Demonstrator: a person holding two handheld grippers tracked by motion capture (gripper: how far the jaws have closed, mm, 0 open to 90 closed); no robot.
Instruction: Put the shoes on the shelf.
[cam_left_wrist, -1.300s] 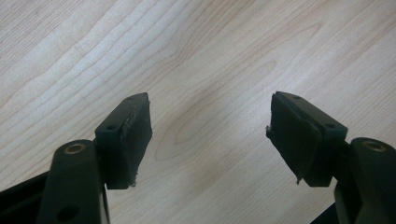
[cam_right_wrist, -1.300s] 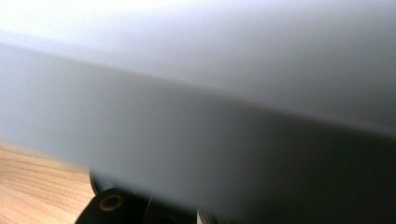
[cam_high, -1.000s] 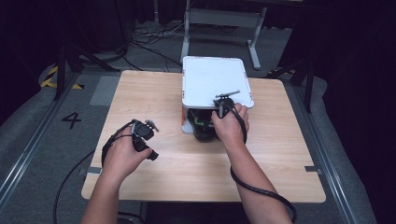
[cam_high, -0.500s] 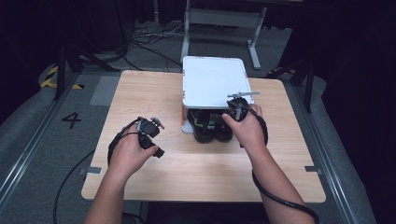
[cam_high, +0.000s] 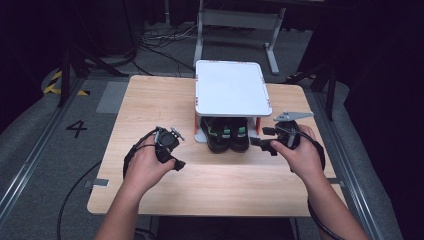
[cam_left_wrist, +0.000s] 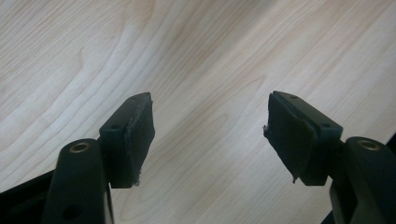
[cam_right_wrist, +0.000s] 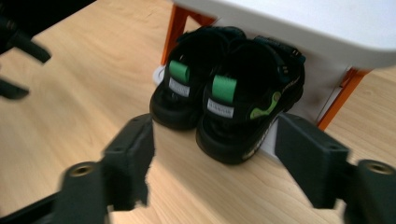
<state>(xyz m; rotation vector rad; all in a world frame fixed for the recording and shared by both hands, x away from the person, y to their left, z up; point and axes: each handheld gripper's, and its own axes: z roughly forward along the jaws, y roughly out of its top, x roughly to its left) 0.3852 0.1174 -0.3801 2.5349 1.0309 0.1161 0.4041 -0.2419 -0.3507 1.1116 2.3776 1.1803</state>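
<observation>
A pair of black sandals (cam_high: 228, 135) with green heel tabs stands side by side on the lower level of a white shelf (cam_high: 230, 87) with orange legs, heels toward me. In the right gripper view the left sandal (cam_right_wrist: 187, 88) and right sandal (cam_right_wrist: 247, 102) sit just beyond the jaws. My right gripper (cam_high: 260, 137) (cam_right_wrist: 215, 154) is open and holds nothing, a short way right of the sandals. My left gripper (cam_high: 176, 150) (cam_left_wrist: 210, 135) is open over bare wood, left of the shelf.
The wooden table (cam_high: 150, 100) has free room to the left, right and front of the shelf. An orange shelf leg (cam_right_wrist: 175, 28) stands beside the left sandal. Dark floor, cables and a metal stand (cam_high: 235, 20) lie beyond the far edge.
My right gripper has drawn back to the right, away from the sandals, which stay under the shelf. The left hand has drifted slightly to the right.
</observation>
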